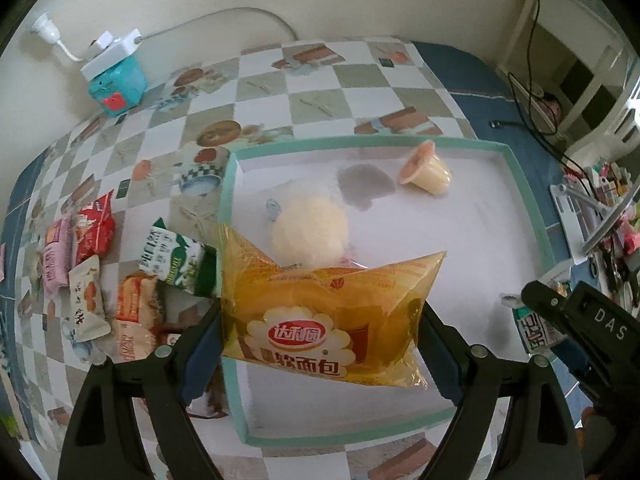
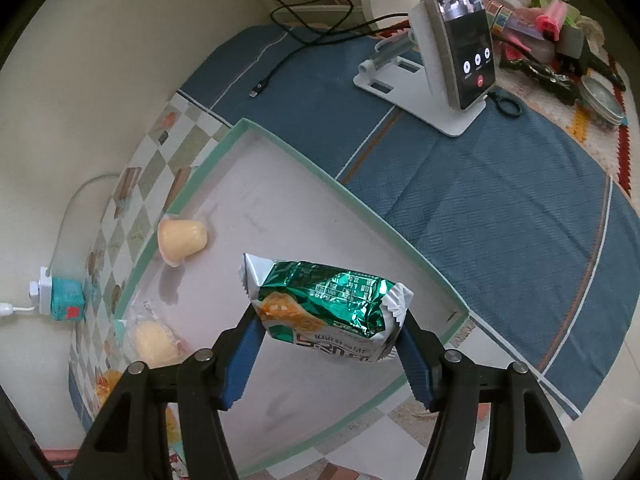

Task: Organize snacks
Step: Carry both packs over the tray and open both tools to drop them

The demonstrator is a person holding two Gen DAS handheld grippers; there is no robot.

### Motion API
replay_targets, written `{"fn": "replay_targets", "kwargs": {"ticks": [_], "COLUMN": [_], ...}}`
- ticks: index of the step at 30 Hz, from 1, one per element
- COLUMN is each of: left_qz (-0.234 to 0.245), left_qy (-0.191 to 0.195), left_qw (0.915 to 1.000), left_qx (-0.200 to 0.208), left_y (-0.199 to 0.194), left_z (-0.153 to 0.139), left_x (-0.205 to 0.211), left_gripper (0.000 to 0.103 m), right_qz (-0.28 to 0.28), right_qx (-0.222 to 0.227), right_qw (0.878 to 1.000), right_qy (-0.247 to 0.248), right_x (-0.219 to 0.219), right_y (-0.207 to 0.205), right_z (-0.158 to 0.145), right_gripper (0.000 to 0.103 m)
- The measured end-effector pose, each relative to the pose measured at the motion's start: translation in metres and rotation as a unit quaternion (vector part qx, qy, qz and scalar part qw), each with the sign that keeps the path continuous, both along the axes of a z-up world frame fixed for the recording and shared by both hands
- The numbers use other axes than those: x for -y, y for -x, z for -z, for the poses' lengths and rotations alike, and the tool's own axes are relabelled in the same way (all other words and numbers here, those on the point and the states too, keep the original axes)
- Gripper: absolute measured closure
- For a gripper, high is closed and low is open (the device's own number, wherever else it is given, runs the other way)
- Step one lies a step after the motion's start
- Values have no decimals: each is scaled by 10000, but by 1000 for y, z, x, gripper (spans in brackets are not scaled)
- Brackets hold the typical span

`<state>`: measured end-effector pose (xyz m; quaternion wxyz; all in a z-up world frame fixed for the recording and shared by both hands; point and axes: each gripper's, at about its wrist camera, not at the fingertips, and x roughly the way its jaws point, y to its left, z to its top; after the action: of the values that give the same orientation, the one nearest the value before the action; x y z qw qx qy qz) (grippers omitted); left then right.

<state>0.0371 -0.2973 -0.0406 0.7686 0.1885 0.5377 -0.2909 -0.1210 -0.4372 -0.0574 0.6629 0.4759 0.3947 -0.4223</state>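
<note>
My left gripper [image 1: 320,320] is shut on a yellow bread packet [image 1: 304,280] with red and white print, held over the left rim of a teal-edged white tray [image 1: 532,200]. In the tray lie a pale pudding cup [image 1: 426,168] on its side and a clear-wrapped round bun [image 1: 310,232]. In the right wrist view my right gripper [image 2: 327,316] is shut on a green foil snack packet [image 2: 332,296], held above the tray [image 2: 320,168] floor. The pudding cup [image 2: 182,238] and bun [image 2: 154,338] lie to its left. One right finger [image 1: 540,300] shows at the left view's right edge.
Several loose snack packets [image 1: 92,264] lie on the checkered cloth left of the tray. A teal power cube [image 1: 116,84] with a white plug sits by the wall. A phone on a white stand [image 2: 460,32], a black cable [image 2: 272,76] and clutter [image 2: 560,20] lie beyond the tray.
</note>
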Motion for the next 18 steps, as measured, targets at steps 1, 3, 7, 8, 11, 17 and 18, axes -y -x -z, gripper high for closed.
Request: {"fn": "replay_targets", "kwargs": {"ticks": [1, 3, 7, 8, 11, 17, 18], "left_qz": [-1, -15, -77, -110, -217, -528, -583], "left_qy": [-13, 7, 54, 54, 101, 187, 191], "left_qw": [10000, 10000, 9999, 9999, 9996, 9982, 9979], "left_qx": [-1, -12, -93, -113, -127, -194, -210], "left_y": [0, -1, -4, -6, -12, -28, -30], "left_z": [0, -1, -3, -3, -6, -10, -9], "left_x": [0, -1, -6, -8, -14, -30, -33], "left_gripper": [14, 14, 14, 14, 14, 13, 13], "right_qz": [-12, -43, -82, -88, -117, -171, -182], "right_qx": [-2, -16, -32, -41, -69, -86, -92], "right_qw": [10000, 10000, 10000, 10000, 9999, 9997, 9996], "right_qy": [3, 12, 14, 10, 11, 149, 171], "right_x": [0, -1, -1, -1, -1, -4, -4], "right_y": [-1, -2, -4, -5, -6, -8, -8], "right_z": [0, -1, 0, 0, 1, -3, -4], "right_gripper": [35, 35, 35, 35, 33, 17, 17]}}
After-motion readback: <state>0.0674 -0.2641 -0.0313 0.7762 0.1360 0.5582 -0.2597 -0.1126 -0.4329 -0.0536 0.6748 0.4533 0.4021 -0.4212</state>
